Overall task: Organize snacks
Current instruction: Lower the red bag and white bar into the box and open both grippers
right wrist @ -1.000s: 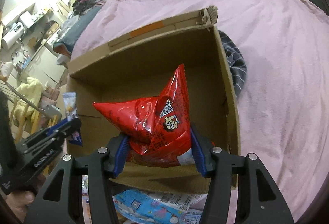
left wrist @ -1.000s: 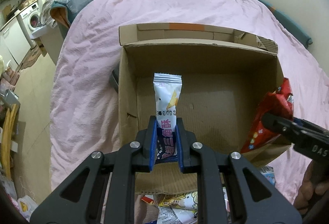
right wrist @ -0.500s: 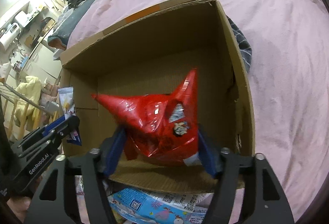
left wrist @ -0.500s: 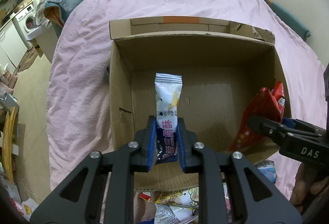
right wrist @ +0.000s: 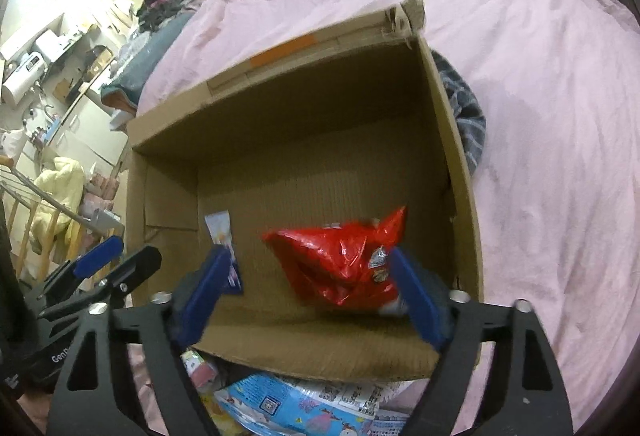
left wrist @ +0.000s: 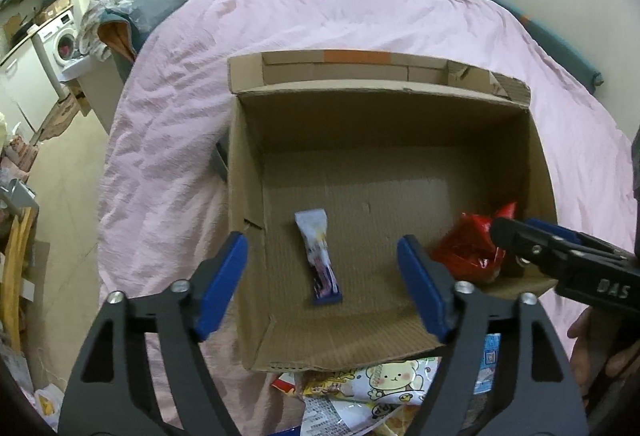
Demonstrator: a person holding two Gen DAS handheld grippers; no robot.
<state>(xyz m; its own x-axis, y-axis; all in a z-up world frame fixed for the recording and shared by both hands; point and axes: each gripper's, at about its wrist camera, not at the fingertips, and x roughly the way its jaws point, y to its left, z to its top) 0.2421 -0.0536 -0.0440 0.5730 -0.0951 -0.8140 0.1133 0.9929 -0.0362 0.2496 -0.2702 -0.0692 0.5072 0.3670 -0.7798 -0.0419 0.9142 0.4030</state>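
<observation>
An open cardboard box (left wrist: 248, 196) (right wrist: 460, 164) stands on the pink bed. A white and blue snack bar (left wrist: 318, 256) (right wrist: 225, 244) lies on the box floor at the left. A red snack bag (right wrist: 344, 268) (left wrist: 470, 252) lies on the box floor at the right. My left gripper (left wrist: 322, 276) is open above the bar, not touching it. My right gripper (right wrist: 308, 292) is open with its jaws apart on either side of the red bag. The right gripper also shows in the left wrist view (left wrist: 520, 236).
Several loose snack packets (left wrist: 372, 392) (right wrist: 304, 404) lie on the bed in front of the box's near wall. A pink duvet (left wrist: 180, 108) covers the bed. A dark plaid cloth (right wrist: 468, 116) sits by the box's right side. Room clutter and a washing machine (left wrist: 60, 40) lie left.
Both grippers have opened. The snack bar has dropped from the left gripper onto the box floor, and the red bag has dropped from the right gripper into the box.
</observation>
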